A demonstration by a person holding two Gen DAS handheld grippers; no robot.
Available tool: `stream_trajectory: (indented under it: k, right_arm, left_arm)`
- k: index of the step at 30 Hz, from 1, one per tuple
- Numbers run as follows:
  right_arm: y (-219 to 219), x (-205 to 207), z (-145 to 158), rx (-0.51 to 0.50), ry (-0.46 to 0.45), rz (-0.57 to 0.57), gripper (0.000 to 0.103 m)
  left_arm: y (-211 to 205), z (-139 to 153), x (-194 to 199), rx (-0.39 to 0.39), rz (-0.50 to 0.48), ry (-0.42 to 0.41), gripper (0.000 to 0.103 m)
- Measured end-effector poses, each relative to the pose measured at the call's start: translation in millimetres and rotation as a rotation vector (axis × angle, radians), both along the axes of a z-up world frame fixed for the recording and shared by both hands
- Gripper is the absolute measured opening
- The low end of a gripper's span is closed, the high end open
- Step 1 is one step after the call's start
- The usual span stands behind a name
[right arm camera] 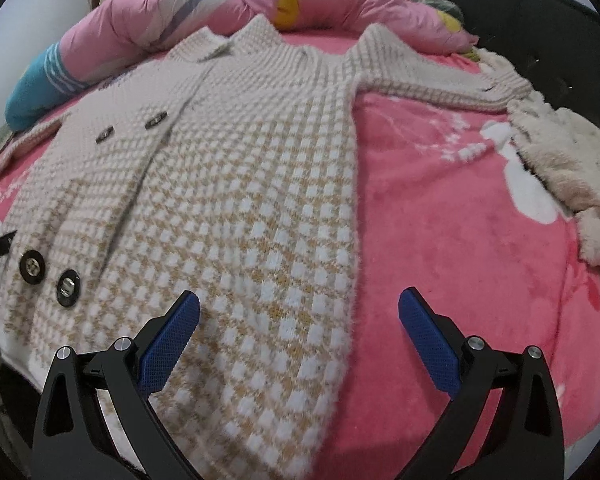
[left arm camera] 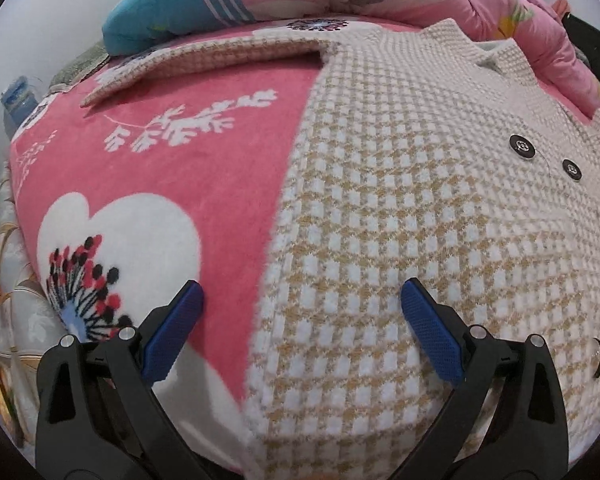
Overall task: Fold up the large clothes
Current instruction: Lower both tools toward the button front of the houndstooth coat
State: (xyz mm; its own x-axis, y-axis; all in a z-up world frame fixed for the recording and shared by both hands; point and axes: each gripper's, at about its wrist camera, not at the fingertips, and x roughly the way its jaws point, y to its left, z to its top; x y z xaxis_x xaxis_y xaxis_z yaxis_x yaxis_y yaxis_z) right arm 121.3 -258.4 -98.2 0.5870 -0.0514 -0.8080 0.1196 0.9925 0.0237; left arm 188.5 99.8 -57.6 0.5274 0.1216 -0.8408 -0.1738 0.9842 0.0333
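Checked knit coat [right arm camera: 228, 184] lies flat, front up, sleeves out, on pink bed blanket [right arm camera: 440, 208]; left claw [left arm camera: 302, 320] & right claw [right arm camera: 299, 330] both spread wide, empty, each straddling a hem edge—risk: thick fuzzy knit slips, or blanket gets pinched w/ it.

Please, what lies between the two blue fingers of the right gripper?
In the right wrist view, the right gripper is open over the checked coat's side edge; between its fingers lie coat fabric and, to the right, pink blanket.
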Motion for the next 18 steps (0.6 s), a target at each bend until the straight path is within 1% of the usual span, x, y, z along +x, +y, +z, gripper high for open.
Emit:
stream_trajectory:
  k: [2,3,6,9,12,15,18]
  right_arm:
    - [-0.7,1.9,-5.4,0.023,0.015,0.008,0.097]
    - [-4.0,2.7,-8.4,0.055,0.023,0.006,0.097]
    - [-13.3,3.2,-13.0,0.13,0.027,0.006,0.097]
    - [-16.1,0.9,-15.1,0.151,0.024,0.02,0.097]
    - [-15.2,-2.1,-17.2,0.143,0.014,0.041,0.097]
    - [-18.8,-3.9,-15.2,0.163,0.026,0.066,0.097]
    - [-25.9,-7.2,-8.6,0.217,0.051,0.093,0.097]
  left_arm:
    - [3.6,-2.3,0.0,-0.022,-0.004,0.0,0.096]
    - [5.4,-2.6,-0.3,-0.035,-0.004,-0.002,0.096]
    - [6.7,-3.9,-2.6,-0.028,-0.011,-0.007,0.097]
    - [0.2,-4.5,-7.1,0.009,-0.02,-0.013,0.097]
    - [3.1,-2.8,-7.2,-0.006,-0.036,-0.012,0.097]
    - [12.1,2.1,-14.4,-0.051,-0.069,-0.046,0.096]
    - [22.1,12.7,-38.1,-0.084,-0.099,-0.124,0.096]
